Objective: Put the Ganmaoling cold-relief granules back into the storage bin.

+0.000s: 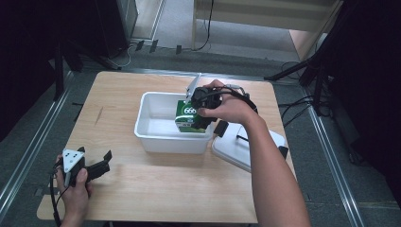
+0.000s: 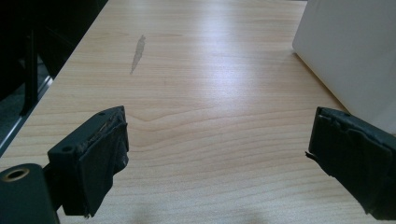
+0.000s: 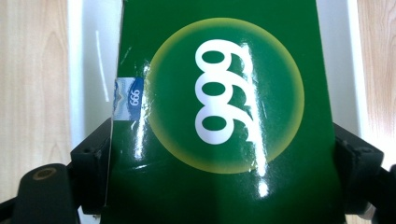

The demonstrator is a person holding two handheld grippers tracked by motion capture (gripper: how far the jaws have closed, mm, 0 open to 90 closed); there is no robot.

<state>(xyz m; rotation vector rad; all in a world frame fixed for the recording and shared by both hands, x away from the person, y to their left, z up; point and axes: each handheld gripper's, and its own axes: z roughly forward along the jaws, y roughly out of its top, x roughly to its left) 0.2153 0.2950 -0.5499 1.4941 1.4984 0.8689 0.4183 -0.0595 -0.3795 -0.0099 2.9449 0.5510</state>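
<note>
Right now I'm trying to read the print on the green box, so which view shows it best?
The right gripper view: the green box faces the camera, its white digits sharp, between the right gripper jaws. The high view shows it small, half hidden by the hand, in the white bin.

The right tool (image 1: pixel 201 106) grips a green box (image 1: pixel 185 115) inside the white tub (image 1: pixel 156 135), with a white lid (image 1: pixel 236 149) lying just beside that tub on the surface (image 1: pixel 165 189). The left tool (image 1: pixel 97 163) rests well apart from the tub, its jaws spread with nothing between them
</note>
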